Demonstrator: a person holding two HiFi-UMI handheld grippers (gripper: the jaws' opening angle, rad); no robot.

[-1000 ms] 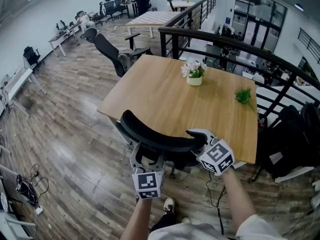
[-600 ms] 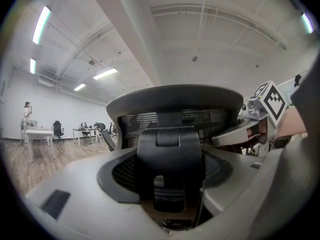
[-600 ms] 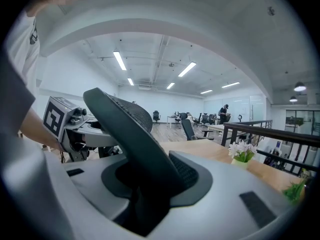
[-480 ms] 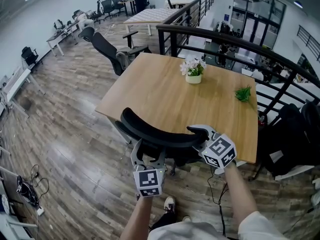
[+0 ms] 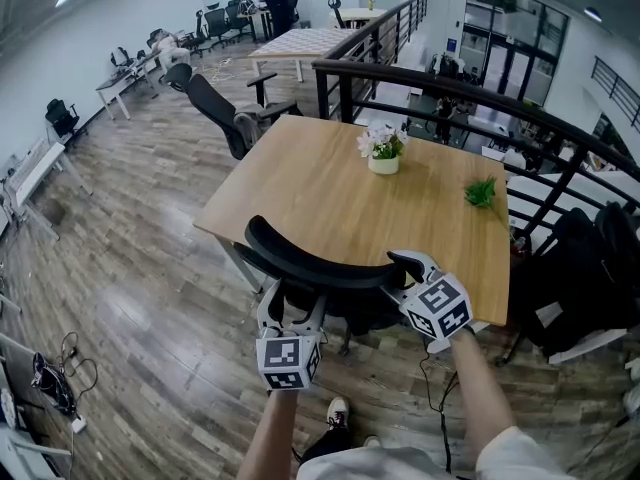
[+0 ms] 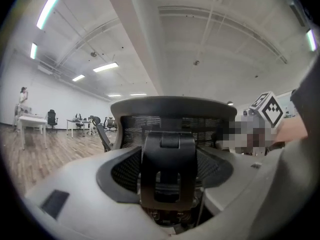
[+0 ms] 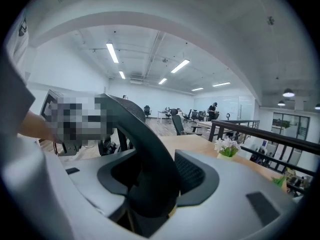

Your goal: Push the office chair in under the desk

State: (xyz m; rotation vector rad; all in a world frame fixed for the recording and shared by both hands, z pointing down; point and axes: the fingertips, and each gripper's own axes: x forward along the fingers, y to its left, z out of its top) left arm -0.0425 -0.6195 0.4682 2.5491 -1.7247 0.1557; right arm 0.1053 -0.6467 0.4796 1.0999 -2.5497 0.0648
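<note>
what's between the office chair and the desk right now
Nothing visible does. The office chair has its backrest right at the near edge of the desk, no object between; under the desk is hidden.

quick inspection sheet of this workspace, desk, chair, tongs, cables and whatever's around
surface: wooden desk, standing on a wood plank floor.
job's things: office chair, its back at the desk's near edge, seat seemingly under it.
clutter: white flower pot and small green plant on the desk.
grippers: left tongs closed on the chair's back bracket; right tongs have just been opening, the back's rim between the jaws, seemingly not gripped.
cables: loose tangle on the floor at left; one cable trailing under the desk.
surroundings: black railing behind the desk, second chair at its far corner, black bag at right.
</note>
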